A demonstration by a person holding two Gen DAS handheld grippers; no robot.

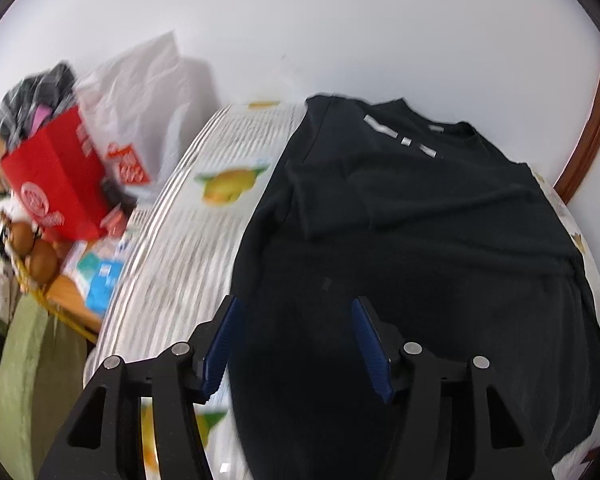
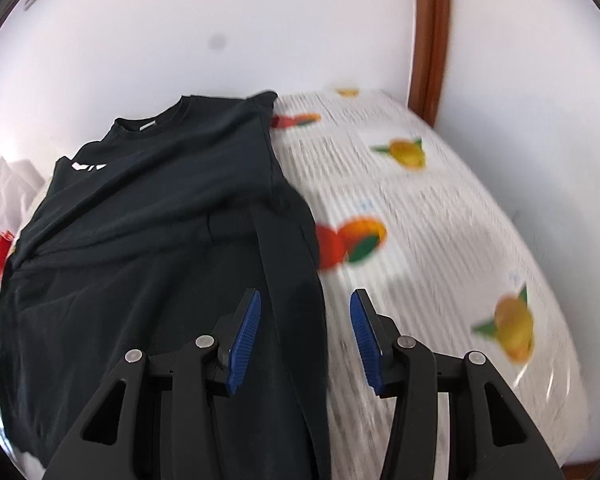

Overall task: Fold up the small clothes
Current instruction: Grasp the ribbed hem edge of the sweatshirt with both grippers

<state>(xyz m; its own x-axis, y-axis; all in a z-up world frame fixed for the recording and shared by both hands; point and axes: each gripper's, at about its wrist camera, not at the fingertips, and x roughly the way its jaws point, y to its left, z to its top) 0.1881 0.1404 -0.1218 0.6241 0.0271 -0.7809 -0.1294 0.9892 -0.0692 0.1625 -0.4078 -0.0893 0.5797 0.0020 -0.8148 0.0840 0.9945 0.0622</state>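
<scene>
Illumination: bright, even and diffuse; the white wall [image 1: 340, 20] is rendered nearly overexposed.
Shadows: faint ones only, seen behind the plastic bag [image 1: 148, 92].
Black shirt [image 1: 420, 220]: underexposed, its folds barely resolved.
Motion blur: the fruit-print sheet [image 2: 440, 240] is smeared; the red bag [image 1: 56, 184] is softened.
Distortion: strong fisheye bowing; the wooden frame [image 2: 432, 40] is curved.
Vignette: the corners are blackened.
</scene>
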